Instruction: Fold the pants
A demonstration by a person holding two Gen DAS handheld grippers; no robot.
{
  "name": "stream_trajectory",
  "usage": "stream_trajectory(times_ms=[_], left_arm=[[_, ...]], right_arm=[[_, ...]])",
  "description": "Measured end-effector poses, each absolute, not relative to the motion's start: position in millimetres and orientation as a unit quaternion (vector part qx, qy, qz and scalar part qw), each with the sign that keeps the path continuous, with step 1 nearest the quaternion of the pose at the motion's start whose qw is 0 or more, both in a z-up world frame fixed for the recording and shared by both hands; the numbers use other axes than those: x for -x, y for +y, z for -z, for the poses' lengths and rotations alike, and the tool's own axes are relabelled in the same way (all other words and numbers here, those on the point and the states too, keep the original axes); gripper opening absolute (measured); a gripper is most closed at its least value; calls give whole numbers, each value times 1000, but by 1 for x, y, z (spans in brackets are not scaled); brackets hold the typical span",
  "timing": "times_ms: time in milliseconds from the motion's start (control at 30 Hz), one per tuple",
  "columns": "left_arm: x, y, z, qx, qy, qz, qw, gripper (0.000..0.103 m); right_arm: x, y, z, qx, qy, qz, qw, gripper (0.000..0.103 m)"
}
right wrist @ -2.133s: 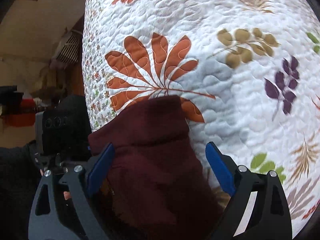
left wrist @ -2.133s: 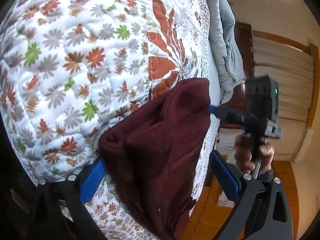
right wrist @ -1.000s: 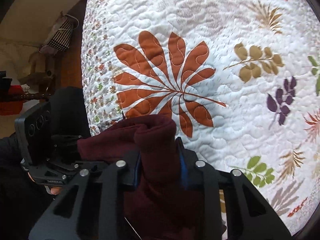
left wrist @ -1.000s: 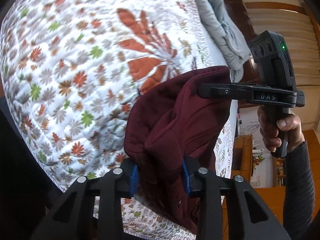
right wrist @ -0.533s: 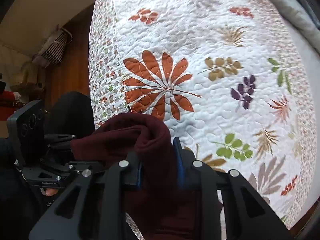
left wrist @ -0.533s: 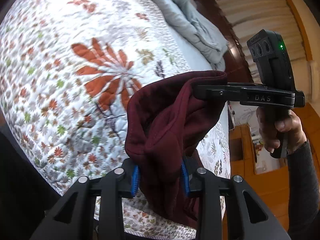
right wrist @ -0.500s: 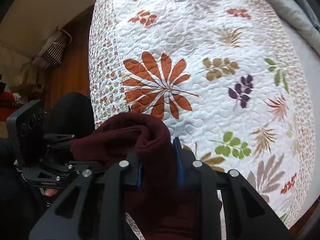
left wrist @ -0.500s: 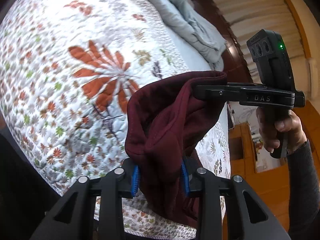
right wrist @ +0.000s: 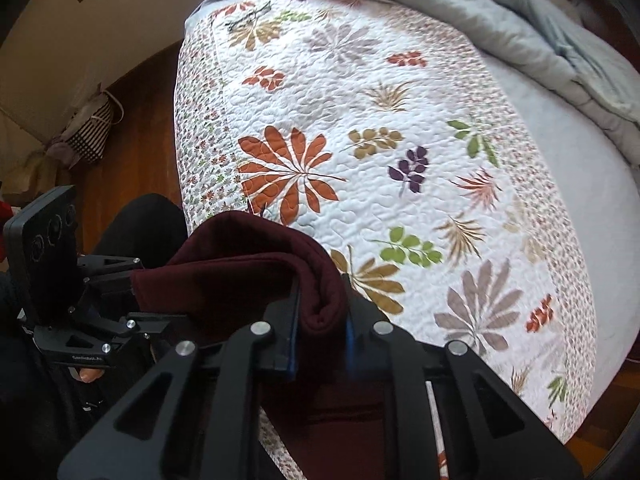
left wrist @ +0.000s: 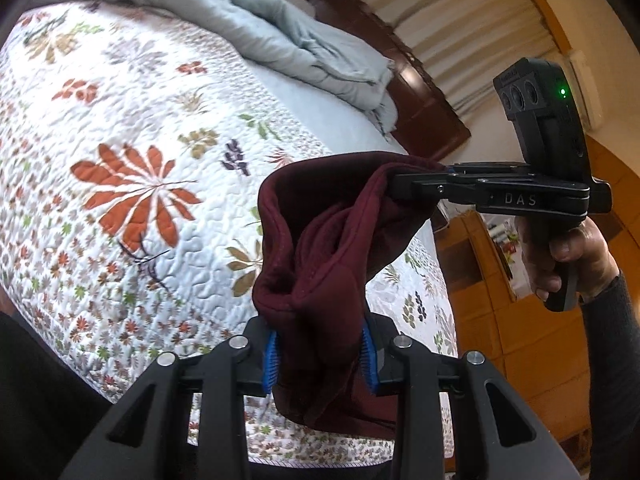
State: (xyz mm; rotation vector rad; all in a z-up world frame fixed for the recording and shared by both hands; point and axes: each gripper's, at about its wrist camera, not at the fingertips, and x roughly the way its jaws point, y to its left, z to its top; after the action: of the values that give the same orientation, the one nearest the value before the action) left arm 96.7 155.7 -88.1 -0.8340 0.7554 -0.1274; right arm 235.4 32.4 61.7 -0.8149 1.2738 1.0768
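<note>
The dark maroon pants [left wrist: 320, 248] hang bunched in the air above the floral quilt [left wrist: 132, 152]. My left gripper [left wrist: 319, 356] is shut on one edge of the pants. My right gripper [right wrist: 320, 332] is shut on another edge of the pants [right wrist: 248, 276]; it also shows in the left wrist view [left wrist: 416, 184], to the upper right. The cloth sags between the two grippers and the rest hangs down out of view. The left gripper also shows in the right wrist view [right wrist: 136, 280], at the left.
A folded grey-blue blanket [left wrist: 280, 40] lies at the far end of the bed by a dark wooden headboard [left wrist: 400, 80]. The quilt's edge [right wrist: 192, 168] drops to a wooden floor [right wrist: 136, 120]. A striped bag [right wrist: 88, 128] stands by the wall.
Both grippers closed on the pants' edge, then lifted it up and away from the quilt. The bed now looks farther below than before.
</note>
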Motion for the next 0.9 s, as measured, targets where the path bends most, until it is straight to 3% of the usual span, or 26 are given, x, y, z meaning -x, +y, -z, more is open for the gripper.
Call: stream_trajectory(times_ms=[900], left_arm=[[-94, 54, 5, 280, 351, 137, 883, 32]], right_arm=[[-215, -99, -130, 337, 497, -416, 683, 13]])
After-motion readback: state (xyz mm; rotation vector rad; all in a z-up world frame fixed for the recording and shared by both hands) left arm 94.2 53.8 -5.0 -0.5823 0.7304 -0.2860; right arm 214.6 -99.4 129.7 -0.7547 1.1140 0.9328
